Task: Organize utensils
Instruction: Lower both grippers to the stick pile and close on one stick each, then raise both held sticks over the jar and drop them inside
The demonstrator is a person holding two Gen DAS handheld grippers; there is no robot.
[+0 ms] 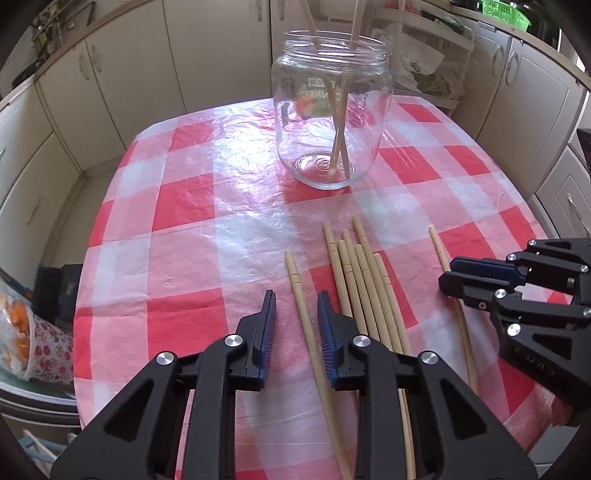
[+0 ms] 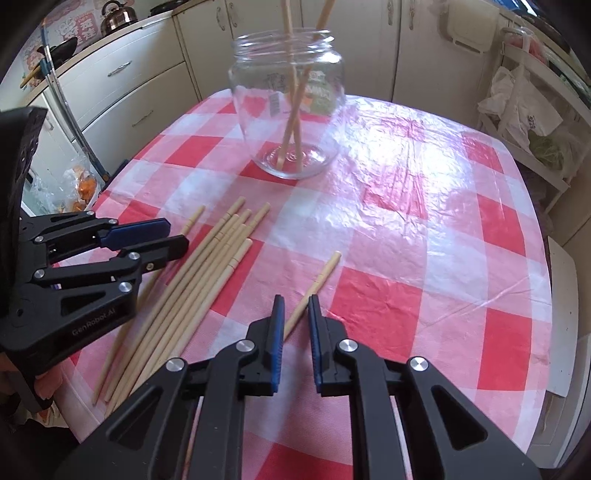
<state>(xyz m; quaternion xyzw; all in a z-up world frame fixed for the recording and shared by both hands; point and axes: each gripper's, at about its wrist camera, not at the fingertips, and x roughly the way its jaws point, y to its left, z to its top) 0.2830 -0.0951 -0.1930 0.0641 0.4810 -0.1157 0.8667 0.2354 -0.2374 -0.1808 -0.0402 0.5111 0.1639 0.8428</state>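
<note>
Checked tablecloth [image 1: 192,206]; chopstick [image 1: 306,325] ends cut off

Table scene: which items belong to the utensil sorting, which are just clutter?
Job:
glass jar holding two chopsticks
loose chopsticks on the tablecloth
left gripper, right gripper, each straddling one chopstick

Clutter:
kettle
white bags
green basket

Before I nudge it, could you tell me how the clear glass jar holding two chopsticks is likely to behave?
The clear glass jar is probably heavy and breakable. Its wide base suggests it slides on the glossy checked plastic tablecloth rather than tipping. The two leaning wooden chopsticks may shift.
</note>
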